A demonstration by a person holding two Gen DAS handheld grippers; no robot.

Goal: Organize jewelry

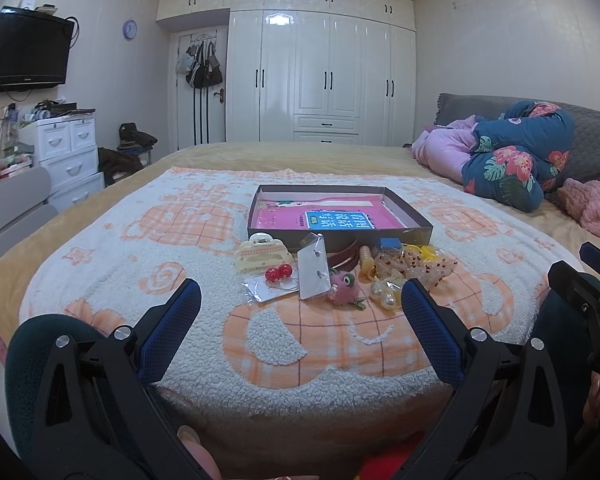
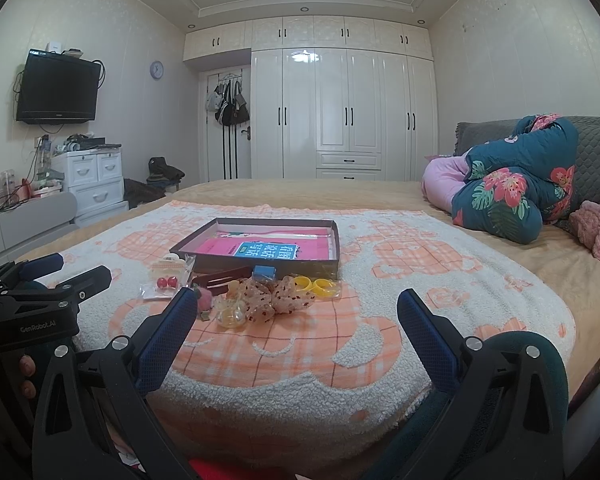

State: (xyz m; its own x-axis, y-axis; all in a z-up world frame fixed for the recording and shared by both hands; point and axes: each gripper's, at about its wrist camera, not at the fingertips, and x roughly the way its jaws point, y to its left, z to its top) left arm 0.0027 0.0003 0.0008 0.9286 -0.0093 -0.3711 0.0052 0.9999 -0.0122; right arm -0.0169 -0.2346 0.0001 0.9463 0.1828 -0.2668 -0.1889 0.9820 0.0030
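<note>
straight ahead of the left tool (image 1: 300, 308), jaws apart, lay the jewelry pile (image 1: 340, 268) before the box (image 1: 340, 216), the equally apart right tool (image 2: 296, 312) offset rightward.

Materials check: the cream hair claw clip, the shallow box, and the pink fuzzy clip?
Cream hair claw clip: looks like glossy moulded plastic, smooth with sheen. Shallow box: likely thin cardboard, dark matte walls with sharp folded corners. Pink fuzzy clip: soft faux-fur or plush pom; a clip part beneath, material unclear.
</note>
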